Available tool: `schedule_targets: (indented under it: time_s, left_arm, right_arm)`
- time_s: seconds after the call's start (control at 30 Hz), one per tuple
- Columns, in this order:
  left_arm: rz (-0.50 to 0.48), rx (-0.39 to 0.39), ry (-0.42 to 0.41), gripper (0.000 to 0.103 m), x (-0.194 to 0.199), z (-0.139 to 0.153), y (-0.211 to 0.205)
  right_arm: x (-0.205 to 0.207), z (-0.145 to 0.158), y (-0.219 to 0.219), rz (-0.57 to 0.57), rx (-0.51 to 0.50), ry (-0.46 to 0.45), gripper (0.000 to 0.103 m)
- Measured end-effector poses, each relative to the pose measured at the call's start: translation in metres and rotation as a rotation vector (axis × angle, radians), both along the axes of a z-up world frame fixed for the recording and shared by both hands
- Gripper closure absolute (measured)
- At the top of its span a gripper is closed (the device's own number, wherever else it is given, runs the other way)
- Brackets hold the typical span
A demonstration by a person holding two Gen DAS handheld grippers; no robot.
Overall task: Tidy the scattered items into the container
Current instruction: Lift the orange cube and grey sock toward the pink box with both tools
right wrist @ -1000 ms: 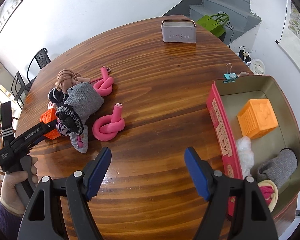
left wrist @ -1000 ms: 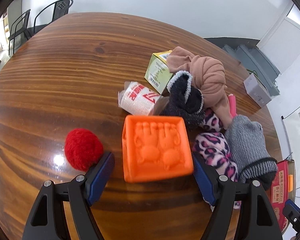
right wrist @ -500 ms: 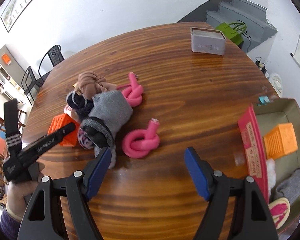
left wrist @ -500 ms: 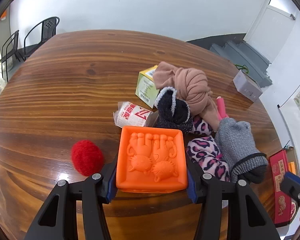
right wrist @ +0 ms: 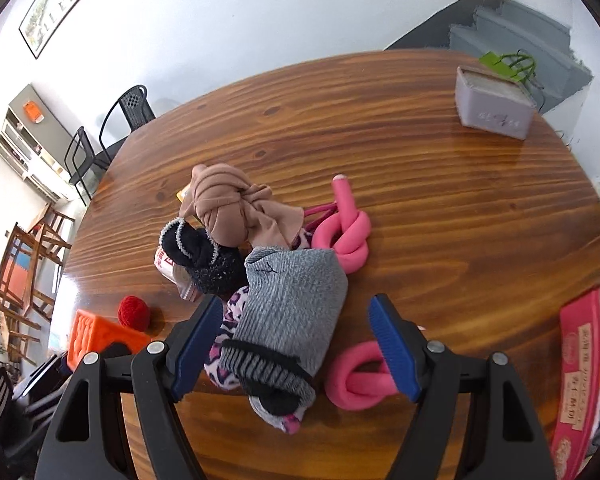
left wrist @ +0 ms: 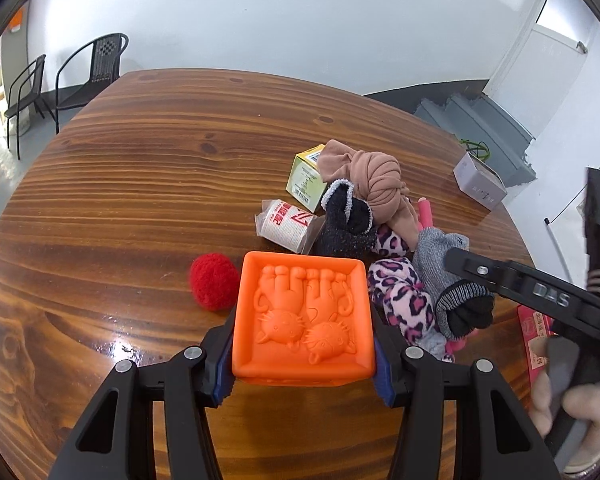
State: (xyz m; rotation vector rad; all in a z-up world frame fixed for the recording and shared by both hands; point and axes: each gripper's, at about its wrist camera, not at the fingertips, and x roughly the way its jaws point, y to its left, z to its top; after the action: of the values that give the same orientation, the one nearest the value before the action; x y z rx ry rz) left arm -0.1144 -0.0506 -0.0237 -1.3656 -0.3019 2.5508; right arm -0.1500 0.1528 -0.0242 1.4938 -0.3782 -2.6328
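Note:
My left gripper [left wrist: 302,354] is shut on an orange embossed block [left wrist: 305,316] and holds it just above the table, beside a red pompom [left wrist: 213,287]. The same block [right wrist: 100,338] shows at the lower left of the right wrist view. My right gripper [right wrist: 296,348] stands open over a grey sock roll [right wrist: 290,320], which lies between its fingers untouched. A pink knotted foam tube [right wrist: 358,376] lies under its right finger. The container's red wall [right wrist: 578,376] is at the right edge.
A pile holds a tan knotted cloth [right wrist: 228,208], a black fuzzy sock [right wrist: 204,256], a leopard-print sock [left wrist: 400,296], a white packet [left wrist: 286,224], a green carton [left wrist: 306,180] and a second pink tube [right wrist: 348,236]. A grey tin [right wrist: 492,106] stands far right.
The left jaws closed on the orange block and lifted it a little. The right gripper travelled left from beside the container to above the grey sock roll, still open.

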Motion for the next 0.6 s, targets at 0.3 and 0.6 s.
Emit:
schedule_targets:
  time_s: [0.3, 0.6]
  left_arm:
    - [0.006, 0.007, -0.008, 0.048, 0.012, 0.005, 0.005]
    - [-0.026, -0.003, 0.025, 0.048, 0.030, 0.025, 0.035]
  right_arm:
    - [0.009, -0.006, 0.001, 0.021, 0.028, -0.032, 0.067]
    - [0.044, 0.027, 0.034, -0.012, 0.001, 0.045, 0.068]
